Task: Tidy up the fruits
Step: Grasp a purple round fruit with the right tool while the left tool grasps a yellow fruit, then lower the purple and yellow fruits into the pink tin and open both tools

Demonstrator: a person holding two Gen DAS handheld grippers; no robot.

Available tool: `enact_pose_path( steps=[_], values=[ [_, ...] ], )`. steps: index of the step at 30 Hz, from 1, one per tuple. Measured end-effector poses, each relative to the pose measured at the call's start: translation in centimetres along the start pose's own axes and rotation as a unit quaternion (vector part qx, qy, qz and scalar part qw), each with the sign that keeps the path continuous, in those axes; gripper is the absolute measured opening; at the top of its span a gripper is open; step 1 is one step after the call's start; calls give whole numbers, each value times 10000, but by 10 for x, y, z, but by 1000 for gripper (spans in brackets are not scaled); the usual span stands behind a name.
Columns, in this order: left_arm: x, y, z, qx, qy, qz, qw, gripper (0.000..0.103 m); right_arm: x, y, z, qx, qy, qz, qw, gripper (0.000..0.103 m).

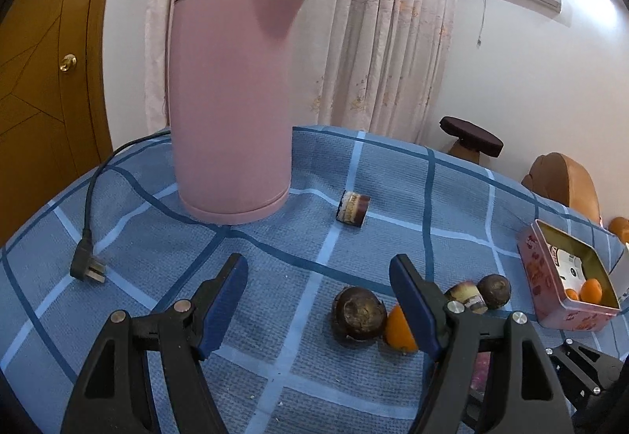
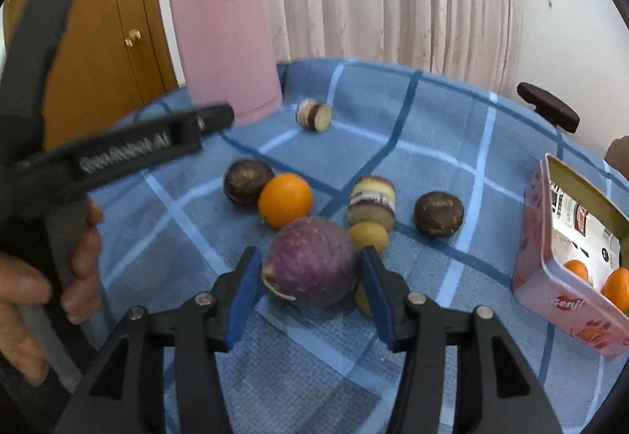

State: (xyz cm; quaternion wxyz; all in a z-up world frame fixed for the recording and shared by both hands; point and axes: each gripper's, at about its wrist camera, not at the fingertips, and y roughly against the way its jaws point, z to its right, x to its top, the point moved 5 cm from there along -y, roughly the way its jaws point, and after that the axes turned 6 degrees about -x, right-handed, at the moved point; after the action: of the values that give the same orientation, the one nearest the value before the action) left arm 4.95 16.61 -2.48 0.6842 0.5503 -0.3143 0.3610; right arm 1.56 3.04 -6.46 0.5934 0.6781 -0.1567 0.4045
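My right gripper (image 2: 309, 251) is shut on a round purple fruit (image 2: 310, 269), its blue pads against both sides. Just behind it lie an orange (image 2: 285, 200), two dark brown round fruits (image 2: 247, 188) (image 2: 438, 214), a banded cane piece (image 2: 371, 198) and a small yellow fruit (image 2: 367, 235). A pink tin (image 2: 546, 269) at the right holds two oranges (image 2: 576, 269). My left gripper (image 1: 316, 261) hangs open over the blue checked cloth with nothing between its fingers. One brown fruit (image 1: 357, 316) and the orange (image 1: 399, 331) lie by its right finger.
A tall pink kettle (image 1: 232, 100) stands at the back left, its cord and plug (image 1: 88, 267) trailing across the cloth. Another cane piece (image 1: 353, 208) lies beside the kettle. A hand (image 2: 78, 257) holds the left gripper at the left of the right wrist view.
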Motion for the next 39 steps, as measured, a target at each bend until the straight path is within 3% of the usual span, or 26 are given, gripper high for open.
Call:
enact_pose_path(
  steps=[8, 11, 16, 22, 26, 30, 33, 36, 39],
  values=[
    [-4, -1, 18, -214, -381, -1, 9990, 76, 0, 2, 1, -123, 114, 68, 9998, 52],
    [-3, 0, 18, -337, -313, 45, 9989, 76, 6, 25, 21, -20, -363, 562, 9978, 52],
    [-5, 6, 36, -1026, -392, 134, 9939, 76, 18, 63, 78, -489, -1105, 1231, 9850, 52],
    [-34, -1, 91, -1601, -983, -599, 9804, 76, 7, 67, 118, -936, -1310, 1070, 9811, 53],
    [-53, -10, 120, -1595, -1139, -1046, 9750, 76, 4, 68, 133, -1052, -1301, 1012, 9807, 53],
    [-66, -29, 134, -1362, -1110, -1474, 9734, 54, 3, 73, 132, -1078, -1229, 1057, 9809, 53],
    [-70, -38, 135, -1302, -969, -1704, 9719, 50, 1, 75, 128, -1052, -1182, 1066, 9816, 53],
    [-71, -37, 129, -1215, -898, -1672, 9743, 34, 1, 76, 126, -1014, -1169, 1081, 9820, 53],
    [-71, -36, 124, -1331, -764, -1672, 9739, 31, 1, 77, 125, -1013, -1145, 1091, 9822, 53]
  ],
)
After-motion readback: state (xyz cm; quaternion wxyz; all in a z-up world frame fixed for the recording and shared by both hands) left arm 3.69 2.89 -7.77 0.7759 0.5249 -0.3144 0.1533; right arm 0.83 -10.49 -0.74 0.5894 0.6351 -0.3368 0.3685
